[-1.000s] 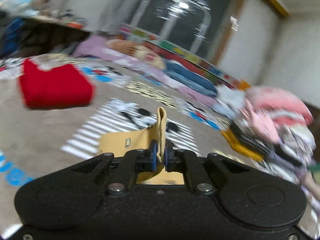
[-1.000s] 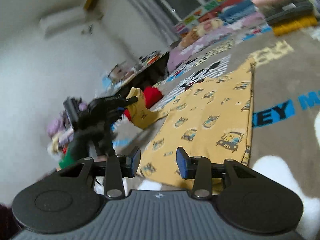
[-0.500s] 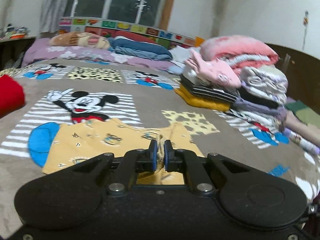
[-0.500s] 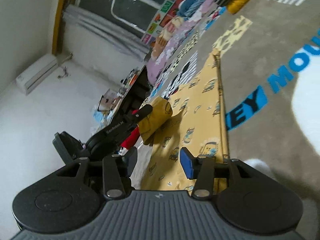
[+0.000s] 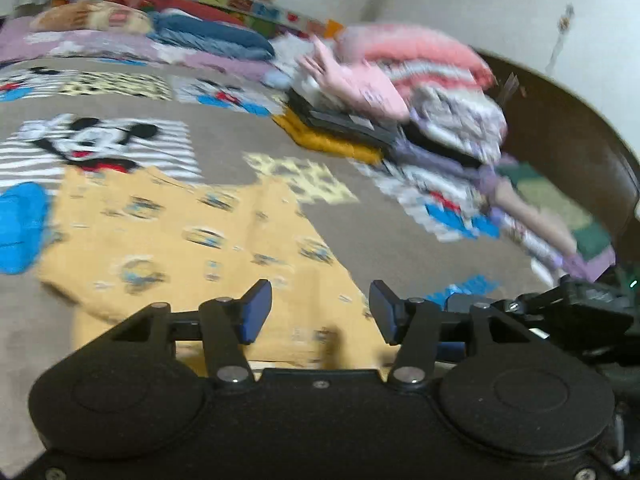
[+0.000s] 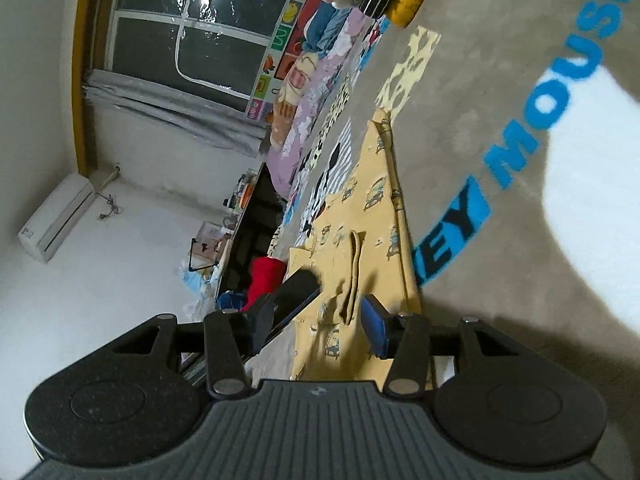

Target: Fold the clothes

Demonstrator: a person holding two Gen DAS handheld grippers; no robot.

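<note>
just ahead of the left hand-held gripper [image 5: 320, 310], the yellow printed garment [image 5: 192, 236] is seen spread on the blanket [image 5: 240, 152], one flap laid over the body so that a raised fold ridge runs between the fingers in the right wrist view. the left hand-held gripper is held wide, with nothing between its blue pads [image 5: 256, 312]; the right hand-held gripper [image 6: 316, 320] is likewise spread wide and empty, the garment lying directly beneath and in front of it. the right one is rolled steeply to its side, pointed along the cloth's length; the left one is held level and low over the near hem, just beside the other, whose body shows at its right.

the fold would be judged partly made. for the step in hand to go well, the laid flap should be checked for square edges, and any fresh grip should be taken at a corner or hem, through one layer only, with the cloth kept taut so no crease is trapped. a stack of folded clothes [image 5: 400, 92] is seen far ahead to the right.
</note>
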